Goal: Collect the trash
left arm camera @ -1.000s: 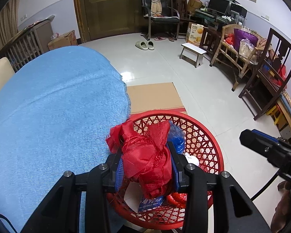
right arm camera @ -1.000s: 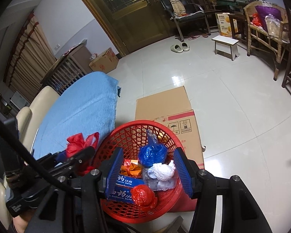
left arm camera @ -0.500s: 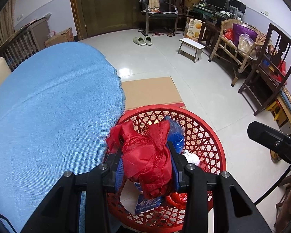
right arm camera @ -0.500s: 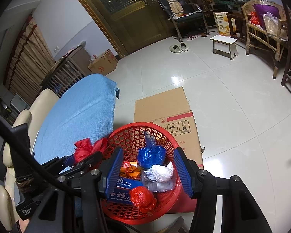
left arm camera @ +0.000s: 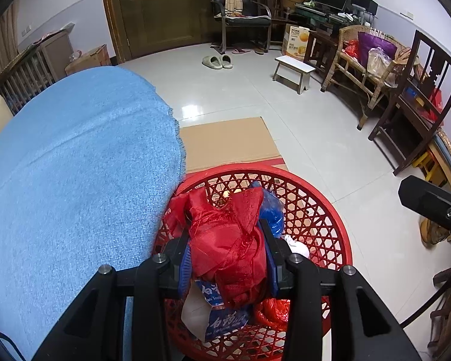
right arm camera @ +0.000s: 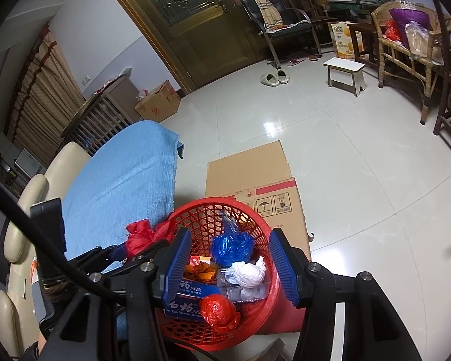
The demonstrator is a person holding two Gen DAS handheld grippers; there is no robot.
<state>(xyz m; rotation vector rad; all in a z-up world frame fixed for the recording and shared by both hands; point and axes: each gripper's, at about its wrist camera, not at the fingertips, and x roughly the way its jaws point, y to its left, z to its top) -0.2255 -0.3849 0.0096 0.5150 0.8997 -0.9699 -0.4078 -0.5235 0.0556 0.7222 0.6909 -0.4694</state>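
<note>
A blue cloth (left arm camera: 75, 165) covers the bench (right arm camera: 120, 174), and no trash shows on the part of it in view; the near-left stretch lies outside both pictures. Off the bench's right edge, a red basket (left arm camera: 321, 210) stands on the floor atop flattened cardboard (right arm camera: 246, 171), already well loaded: a toothpaste box (right arm camera: 189, 296), a blue bag (right arm camera: 231, 245), a white wad (right arm camera: 248, 273), a small red bag (right arm camera: 218, 308), a clear plastic piece and orange scraps. The left gripper (left arm camera: 227, 249) is clamped on a crumpled red bag (left arm camera: 228, 240), holding it over the basket's bench-side rim, above the pile and not yet let go. The right gripper (right arm camera: 230, 266) hovers over the basket with its jaws wide apart and nothing between them. By the look of it, the collection is close to done: most trash sits in the basket, and what remains is to release the red bag into it, then check the unseen part of the bench for leftovers. The bag hangs partly over the rim, so a drop too near the bench edge could spill it outside.
</note>
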